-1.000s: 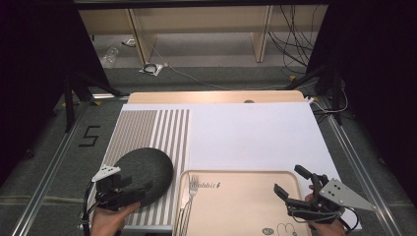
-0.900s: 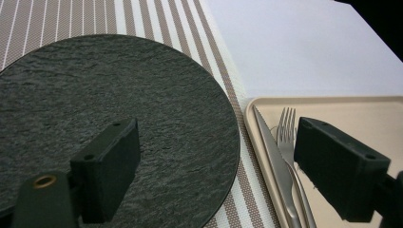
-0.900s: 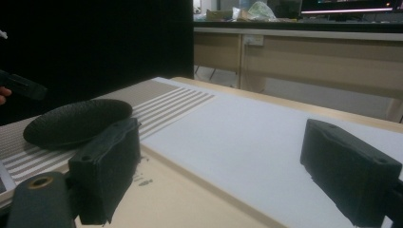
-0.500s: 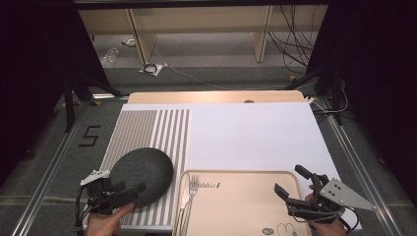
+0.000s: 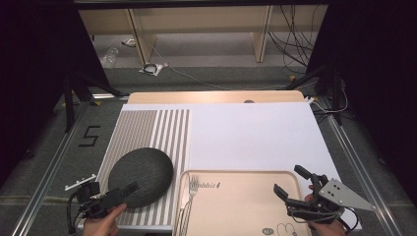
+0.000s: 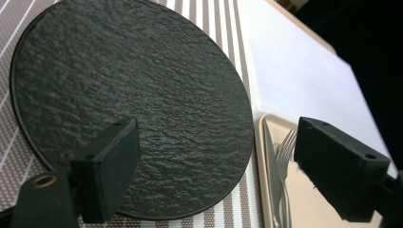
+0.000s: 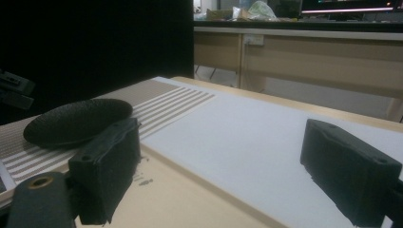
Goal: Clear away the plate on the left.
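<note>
Dark slate plate lies flat on the striped placemat, just left of my beige tray, where a fork and knife lie along the tray's left edge. My left gripper sits at the plate's near rim, jaws wide and holding nothing. My right gripper hovers over the tray's right side, jaws wide too

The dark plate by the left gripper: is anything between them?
Nothing visible. The left gripper is open right at the near edge of the dark plate, its jaws apart with the rim between them.
</note>
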A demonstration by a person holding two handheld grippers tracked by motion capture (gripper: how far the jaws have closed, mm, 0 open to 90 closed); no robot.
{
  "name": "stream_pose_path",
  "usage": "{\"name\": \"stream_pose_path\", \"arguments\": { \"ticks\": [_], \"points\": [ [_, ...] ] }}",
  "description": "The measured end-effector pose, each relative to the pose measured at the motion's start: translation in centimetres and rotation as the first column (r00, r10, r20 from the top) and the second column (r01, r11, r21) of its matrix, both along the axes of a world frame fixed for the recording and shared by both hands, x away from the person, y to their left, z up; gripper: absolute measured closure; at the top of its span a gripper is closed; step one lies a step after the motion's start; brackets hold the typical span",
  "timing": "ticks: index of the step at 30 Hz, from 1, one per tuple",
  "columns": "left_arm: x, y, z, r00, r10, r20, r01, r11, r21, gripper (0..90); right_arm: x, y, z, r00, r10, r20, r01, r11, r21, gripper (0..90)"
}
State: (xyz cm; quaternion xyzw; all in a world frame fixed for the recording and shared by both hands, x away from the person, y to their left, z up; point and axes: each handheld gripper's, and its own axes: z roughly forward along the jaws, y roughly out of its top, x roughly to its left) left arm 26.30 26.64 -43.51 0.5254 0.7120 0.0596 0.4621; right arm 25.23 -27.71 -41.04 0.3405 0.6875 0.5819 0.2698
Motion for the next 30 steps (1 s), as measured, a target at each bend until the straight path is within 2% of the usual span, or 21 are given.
{"name": "stream_pose_path", "arguments": {
  "ticks": [3, 6, 11, 16, 19, 21, 26, 30],
  "points": [
    [-0.1, 0.2, -0.3, 0.9995, 0.028, -0.011, -0.029, 0.9989, -0.036, 15.3, 0.0, 0.0, 0.0, 1.0, -0.004, -0.006, 0.004, 1.0, -0.003, 13.9],
    [-0.2, 0.4, -0.6, 0.999, 0.04, -0.022, -0.042, 0.9949, -0.092, 15.3, 0.1, -0.1, 0.0, 1.0, -0.001, -0.003, 0.001, 1.0, 0.0, 13.9],
    [-0.3, 0.5, -1.1, 0.9973, 0.058, -0.044, -0.064, 0.9901, -0.125, 15.3, 0.0, 0.0, 0.0, 1.0, -0.001, -0.001, 0.001, 1.0, -0.003, 13.9],
    [-0.7, 1.3, -1.5, 0.9922, 0.109, -0.059, -0.118, 0.9769, -0.178, 15.3, -0.1, 0.0, 0.0, 1.0, -0.002, -0.003, 0.002, 1.0, -0.001, 14.0],
    [-0.8, 1.7, -1.9, 0.9883, 0.13, -0.08, -0.145, 0.966, -0.214, 15.4, 0.0, 0.0, 0.0, 1.0, -0.001, -0.006, 0.001, 1.0, -0.005, 14.0],
    [-1.0, 1.9, -2.0, 0.9855, 0.143, -0.091, -0.16, 0.9617, -0.222, 15.4, 0.0, 0.1, 0.0, 1.0, -0.002, -0.004, 0.002, 1.0, -0.005, 14.0],
    [-1.4, 2.0, -2.1, 0.9812, 0.169, -0.094, -0.185, 0.9608, -0.207, 15.4, -0.1, 0.0, 0.0, 1.0, -0.004, -0.006, 0.004, 1.0, -0.006, 13.9],
    [-1.5, 2.3, -2.3, 0.9755, 0.19, -0.111, -0.21, 0.9547, -0.211, 15.4, -0.1, 0.1, 0.0, 1.0, -0.002, -0.003, 0.002, 1.0, -0.005, 13.9]
  ]
}}
